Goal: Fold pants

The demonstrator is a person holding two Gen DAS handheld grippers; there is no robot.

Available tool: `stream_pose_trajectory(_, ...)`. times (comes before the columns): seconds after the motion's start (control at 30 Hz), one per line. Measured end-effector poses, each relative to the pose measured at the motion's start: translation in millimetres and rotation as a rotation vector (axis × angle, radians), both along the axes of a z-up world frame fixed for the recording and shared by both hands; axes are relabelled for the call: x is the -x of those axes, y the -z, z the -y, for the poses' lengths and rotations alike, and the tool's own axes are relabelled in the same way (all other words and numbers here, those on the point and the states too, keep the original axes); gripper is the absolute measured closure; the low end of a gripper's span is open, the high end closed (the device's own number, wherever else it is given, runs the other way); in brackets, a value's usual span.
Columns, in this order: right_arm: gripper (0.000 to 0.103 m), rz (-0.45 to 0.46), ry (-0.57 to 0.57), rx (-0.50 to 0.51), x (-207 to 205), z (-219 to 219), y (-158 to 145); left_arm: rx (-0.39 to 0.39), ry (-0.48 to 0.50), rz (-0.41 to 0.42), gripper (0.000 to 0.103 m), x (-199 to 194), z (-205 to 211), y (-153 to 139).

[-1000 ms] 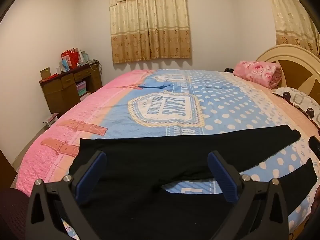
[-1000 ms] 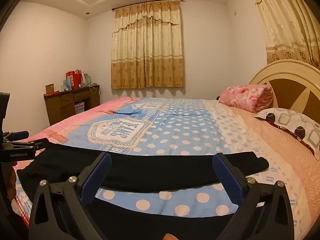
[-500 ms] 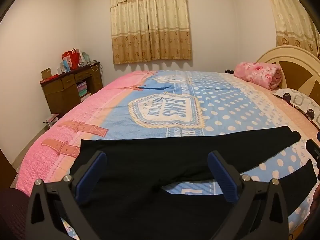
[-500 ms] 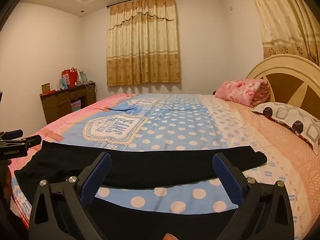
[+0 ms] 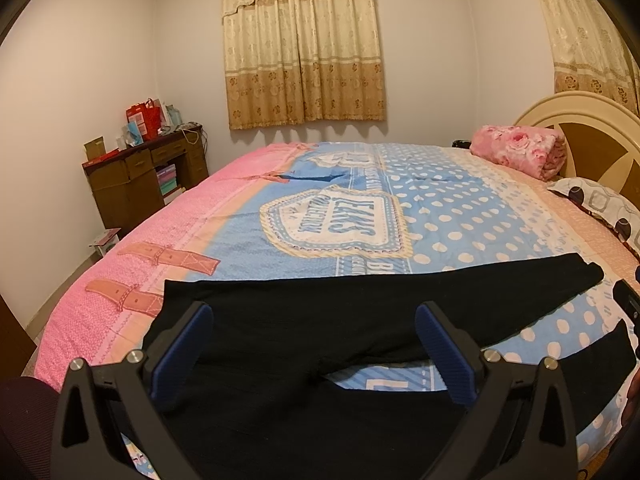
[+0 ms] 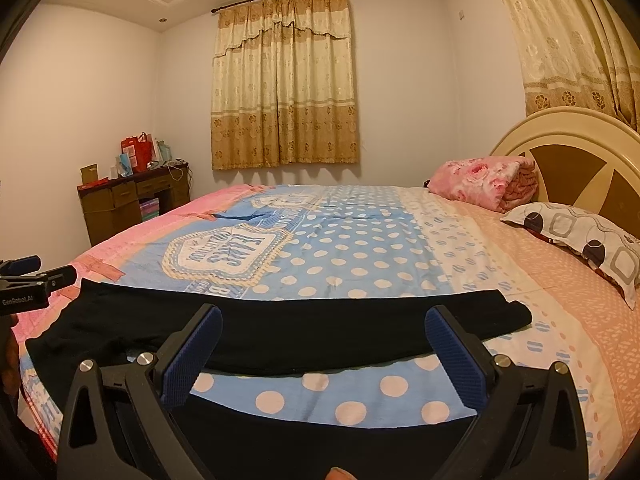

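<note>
Both claws stood spread with nothing between their blue pads when I checked the feeds. Through the left wrist view, my left claw [image 5: 310, 350] hovered low over the waist end of the black pants [image 5: 304, 312], which lay flat across the near edge of the bed [image 5: 440, 216]. One leg ran out to the right toward the pillow side, its cuff resting on the dotted blue part of the bedspread; the other leg ran along the bed's near edge beneath the claw, with a wedge of bedspread showing between the two. At the far right edge I saw a dark piece of the other rig, too cropped to read. Farther off I could make out a rolled pink floral blanket [image 5: 520, 152] by the headboard [image 5: 592, 136], a patterned pillow [image 5: 600, 208], a wooden tabletop [image 5: 140, 152] in the left corner cluttered with red bags, and tan curtains [image 5: 304, 48] on the back wall. Through the right wrist view, my right claw [image 6: 322, 354] was held wide over the lower stretch of the legs [image 6: 304, 332]: the farther leg lay straight across the frame just beyond the fingertips, the nearer one under the claw's frame. The left claw [image 6: 38, 276] showed at the left edge, beside the pants' waist.
</note>
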State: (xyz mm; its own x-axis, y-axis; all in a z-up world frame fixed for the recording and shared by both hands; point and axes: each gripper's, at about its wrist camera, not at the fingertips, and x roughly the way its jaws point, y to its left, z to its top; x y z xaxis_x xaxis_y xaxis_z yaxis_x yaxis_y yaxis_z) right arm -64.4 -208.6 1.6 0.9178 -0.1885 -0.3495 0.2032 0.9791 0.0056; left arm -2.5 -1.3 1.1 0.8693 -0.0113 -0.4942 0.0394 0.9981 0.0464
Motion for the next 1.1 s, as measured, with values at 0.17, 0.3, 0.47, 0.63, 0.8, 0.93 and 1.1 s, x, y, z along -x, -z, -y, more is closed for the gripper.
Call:
stream_pose_trajectory(0.17,0.001,-0.002,0.004,-0.004,0.3,2.8,0.4,-0.001,-0.001,-0.002,0.0,-0.1,-1.8,0.4)
stream_pose_trajectory(0.3,0.001,0.0,0.006,-0.005,0.6,3.4,0.3,-0.001,0.0,-0.002,0.0,-0.4,-1.1,0.6)
stream_pose_trajectory(0.47,0.001,-0.003,0.005,-0.006,0.1,3.8,-0.4,-0.001,0.0,-0.002,0.0,-0.7,-1.3,0.7)
stream_pose_trajectory(0.63,0.001,-0.002,0.006,-0.007,0.2,3.9,0.1,-0.002,-0.001,-0.003,0.0,-0.7,-0.4,0.5)
stream_pose_trajectory(0.8,0.001,-0.001,0.007,-0.007,0.2,4.2,0.2,-0.002,-0.001,-0.004,0.0,-0.6,-2.1,0.8)
stream_pose_trajectory(0.93,0.001,-0.002,0.008,-0.007,0.5,4.1,1.2,-0.002,-0.001,-0.003,0.0,-0.9,-1.6,0.8)
stream_pose_trajectory(1.1,0.001,-0.001,0.009,-0.008,0.5,4.2,1.2,-0.005,-0.001,-0.004,0.0,-1.2,-1.8,0.7)
